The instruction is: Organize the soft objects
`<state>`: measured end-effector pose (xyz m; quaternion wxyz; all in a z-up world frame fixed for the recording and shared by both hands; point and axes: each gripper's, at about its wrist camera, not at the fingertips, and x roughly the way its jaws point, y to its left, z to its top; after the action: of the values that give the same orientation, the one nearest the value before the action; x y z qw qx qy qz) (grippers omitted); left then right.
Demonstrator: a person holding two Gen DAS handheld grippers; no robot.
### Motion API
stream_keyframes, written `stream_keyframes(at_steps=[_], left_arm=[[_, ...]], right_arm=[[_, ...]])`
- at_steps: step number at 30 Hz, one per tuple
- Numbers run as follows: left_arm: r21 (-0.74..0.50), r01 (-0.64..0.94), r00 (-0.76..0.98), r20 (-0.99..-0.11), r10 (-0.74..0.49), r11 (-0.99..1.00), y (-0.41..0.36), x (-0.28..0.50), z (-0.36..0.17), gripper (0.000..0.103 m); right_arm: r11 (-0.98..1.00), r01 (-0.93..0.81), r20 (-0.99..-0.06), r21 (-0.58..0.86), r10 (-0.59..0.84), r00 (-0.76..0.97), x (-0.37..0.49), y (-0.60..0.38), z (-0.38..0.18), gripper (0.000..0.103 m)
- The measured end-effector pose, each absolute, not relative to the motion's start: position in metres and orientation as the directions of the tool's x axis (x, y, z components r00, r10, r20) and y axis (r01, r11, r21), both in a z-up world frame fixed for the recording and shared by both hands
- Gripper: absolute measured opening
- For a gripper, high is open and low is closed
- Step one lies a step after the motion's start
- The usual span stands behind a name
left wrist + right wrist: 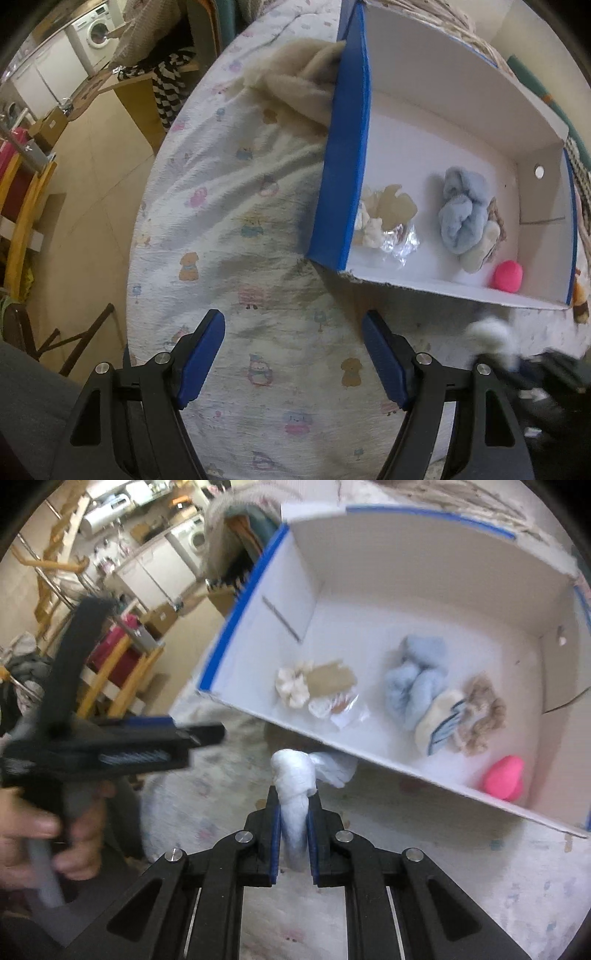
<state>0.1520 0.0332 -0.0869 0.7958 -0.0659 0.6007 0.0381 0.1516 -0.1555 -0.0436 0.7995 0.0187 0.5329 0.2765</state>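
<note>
My right gripper [294,801] is shut on a white soft cloth bundle [293,775], held above the patterned bedsheet [406,867] just in front of the near wall of the blue-edged white box [258,594]. Inside the box lie a light blue fluffy cloth [417,679], a cream and beige soft piece [443,720], a pink ball [504,777] and a cream scrunchie with a plastic packet [295,686]. My left gripper [293,328] stands open over the bedsheet [236,229], nothing between its fingers. The same box [345,147] lies to its right, and the white bundle [491,336] appears blurred at the lower right.
A beige fleece [291,85] lies on the bed against the box's left wall. The bed's edge drops to a tiled floor [96,177] on the left. A wooden rack [110,672], cardboard boxes and a washing machine [98,33] stand beyond. A hand [44,834] holds the left gripper's handle.
</note>
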Motion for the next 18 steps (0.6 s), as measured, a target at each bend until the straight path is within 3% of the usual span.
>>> stream_keyframes(at_steps=[6, 18], left_arm=[[-0.054, -0.133, 0.277, -0.961, -0.015, 0.99, 0.031, 0.154, -0.09, 0.074], [-0.01, -0.107, 0.25, -0.968, 0.017, 0.994, 0.025, 0.158, -0.104, 0.074]], right_arm=[[0.85, -0.425, -0.798, 0.312, 0.477, 0.369, 0.153, -0.183, -0.008, 0.013], [0.876, -0.314, -0.716, 0.366, 0.481, 0.506, 0.156, -0.211, 0.003, 0.008]])
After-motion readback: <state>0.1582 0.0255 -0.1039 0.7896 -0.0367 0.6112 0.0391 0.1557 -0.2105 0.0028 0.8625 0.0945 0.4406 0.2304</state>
